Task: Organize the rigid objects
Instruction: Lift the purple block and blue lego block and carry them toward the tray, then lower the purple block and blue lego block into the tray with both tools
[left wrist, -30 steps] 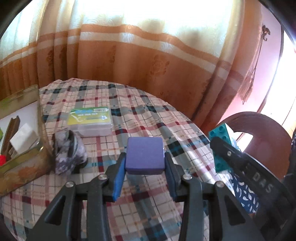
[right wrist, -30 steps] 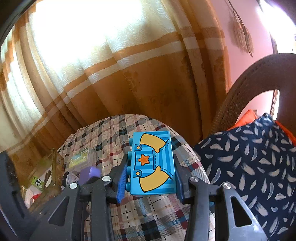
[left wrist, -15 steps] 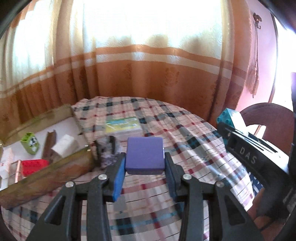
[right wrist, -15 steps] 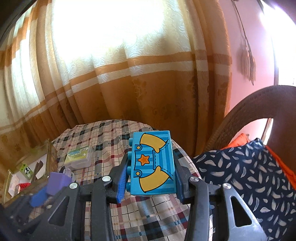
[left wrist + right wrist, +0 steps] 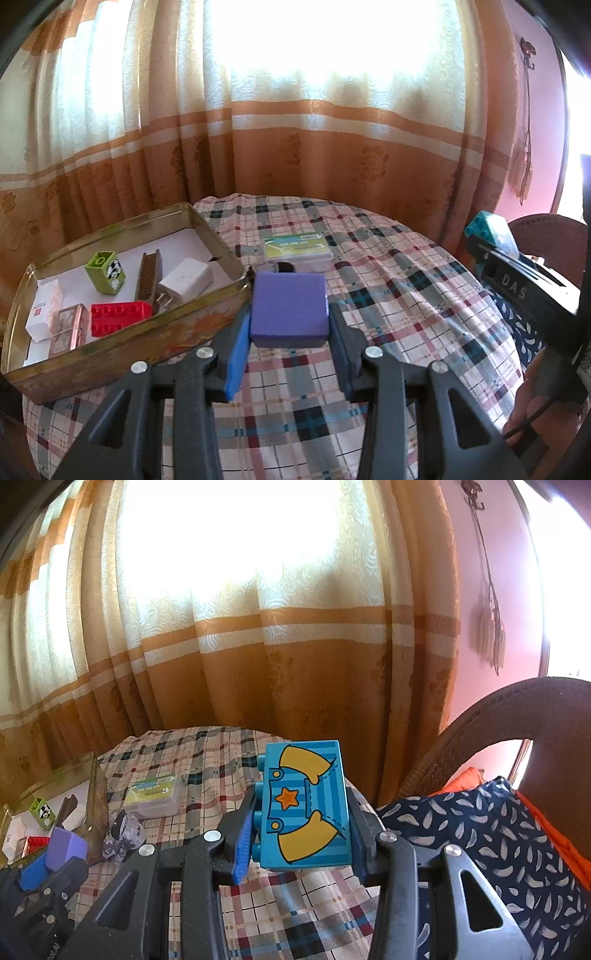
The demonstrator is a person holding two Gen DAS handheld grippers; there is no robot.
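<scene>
My left gripper point(image 5: 289, 314) is shut on a purple block point(image 5: 289, 308), held above the plaid tablecloth just right of the gold tin's point(image 5: 122, 341) near corner. The tin holds a green cube point(image 5: 106, 272), a red brick point(image 5: 120, 317), a white charger point(image 5: 186, 282), a brown comb and small boxes. My right gripper point(image 5: 304, 812) is shut on a blue toy brick point(image 5: 306, 805) printed with a star and yellow sleeves, held over the table's right side. In the right wrist view the left gripper point(image 5: 55, 853) shows at lower left with the purple block point(image 5: 66, 847).
A clear case with a green label point(image 5: 297, 248) lies mid-table, a crumpled dark-and-white wrapper point(image 5: 123, 834) beside the tin. A wicker chair point(image 5: 517, 731) with a patterned cushion point(image 5: 491, 849) stands right. Curtains hang close behind the round table.
The left gripper has swung left with the purple block, bringing the tin's inside fully into view. The right gripper rolled a little and rose slightly, brick still gripped.
</scene>
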